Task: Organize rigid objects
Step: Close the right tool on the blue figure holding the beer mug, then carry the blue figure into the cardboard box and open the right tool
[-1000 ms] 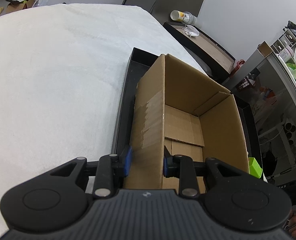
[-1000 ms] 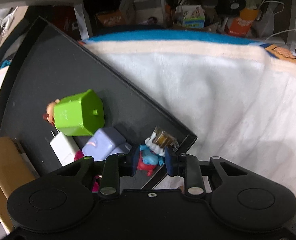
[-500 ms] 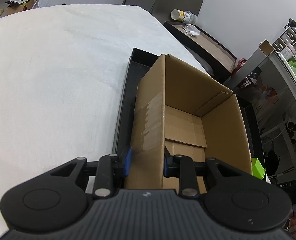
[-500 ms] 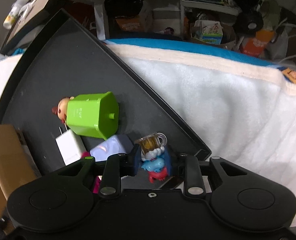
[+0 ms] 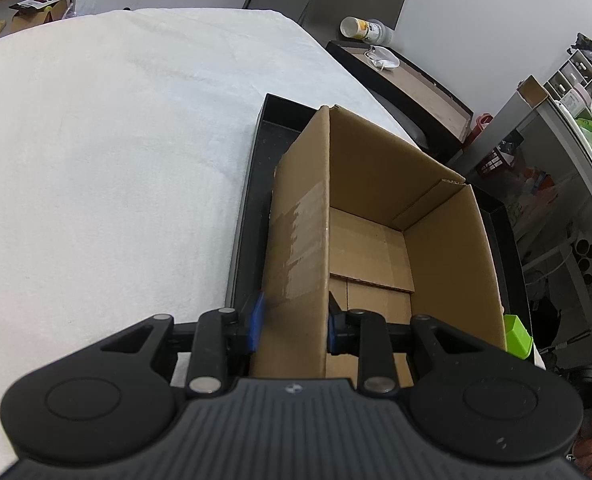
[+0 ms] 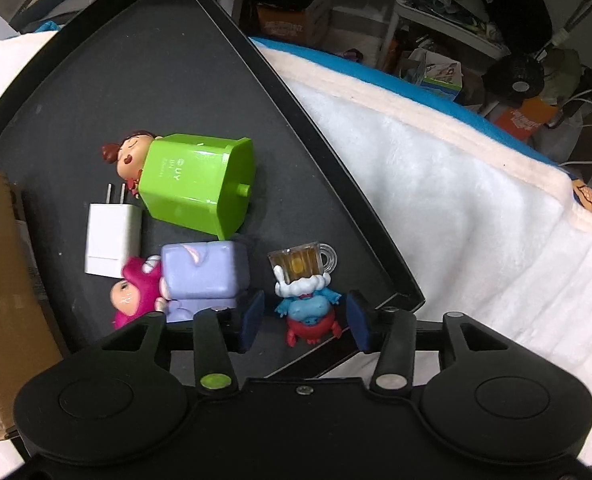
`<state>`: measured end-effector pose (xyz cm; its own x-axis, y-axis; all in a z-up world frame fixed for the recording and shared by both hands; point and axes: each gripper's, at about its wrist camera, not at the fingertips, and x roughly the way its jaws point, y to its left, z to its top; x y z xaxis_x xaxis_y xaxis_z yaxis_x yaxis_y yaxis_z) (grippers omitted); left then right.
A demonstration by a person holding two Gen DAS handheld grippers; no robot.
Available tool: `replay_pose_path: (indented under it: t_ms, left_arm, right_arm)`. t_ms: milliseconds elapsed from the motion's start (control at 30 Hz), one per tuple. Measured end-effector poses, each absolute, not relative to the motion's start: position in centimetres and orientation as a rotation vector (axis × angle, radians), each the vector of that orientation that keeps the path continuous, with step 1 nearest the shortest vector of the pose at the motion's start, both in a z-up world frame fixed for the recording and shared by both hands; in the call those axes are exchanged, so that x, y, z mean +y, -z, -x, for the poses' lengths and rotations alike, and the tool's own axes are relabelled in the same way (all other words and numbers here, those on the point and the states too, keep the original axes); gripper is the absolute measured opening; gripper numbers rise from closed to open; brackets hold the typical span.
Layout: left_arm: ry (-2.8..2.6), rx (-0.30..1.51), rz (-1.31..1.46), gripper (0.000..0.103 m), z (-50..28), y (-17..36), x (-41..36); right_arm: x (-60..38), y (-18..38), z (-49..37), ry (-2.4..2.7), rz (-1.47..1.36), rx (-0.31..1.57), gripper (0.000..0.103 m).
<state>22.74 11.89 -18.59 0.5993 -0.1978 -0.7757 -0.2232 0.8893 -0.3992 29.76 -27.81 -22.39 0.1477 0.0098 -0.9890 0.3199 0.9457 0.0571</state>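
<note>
We see our left gripper (image 5: 294,322) squeezing the near wall of the cardboard box (image 5: 379,216). One blue pad is outside the wall and one is inside. The box stands open on the black tray (image 5: 252,200), and the tray sits on a white blanket (image 5: 108,152). We can see the bare bottom of the box.

Our right gripper (image 6: 304,319) points down at the corner of the tray (image 6: 200,64). Its jaws have just been opening. A little blue toy (image 6: 307,300) with a tiny beer mug lies between the pads, but the pads do not touch it. The toy rests on the tray floor.

Near it lies a purple block toy (image 6: 206,276), touching a pink doll (image 6: 136,296). A white plug (image 6: 112,240) lies beside them. A green box (image 6: 200,188) lies on its side with a small doll's head (image 6: 128,154) poking out.
</note>
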Motion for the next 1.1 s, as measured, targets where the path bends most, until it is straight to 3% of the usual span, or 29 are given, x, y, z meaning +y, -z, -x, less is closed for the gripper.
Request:
replay_pose_path:
  t_ms: [200,267,367,1100]
  left_arm:
    - [-0.014,0.943,0.489,0.029,-22.9,18.6,11.9]
    - [-0.014,0.944,0.484,0.029,-22.9,18.7,11.9]
    - [-0.014,0.951,0.47,0.029,-23.0,18.9,11.7]
    - [-0.018,0.947,0.394,0.028,-22.3,18.5,10.5]
  right_arm:
    - [-26.8,23.5,-30.3,0.208,-0.219,1.46,0.045]
    - [-26.6,23.5,-30.4,0.199,-0.203,1.451,0.037]
    - [-26.3,23.1,-30.2,0.189,-0.196,1.433,0.035]
    - [-26.2,14.2,-28.2,0.056,-0.26,1.238,0.035]
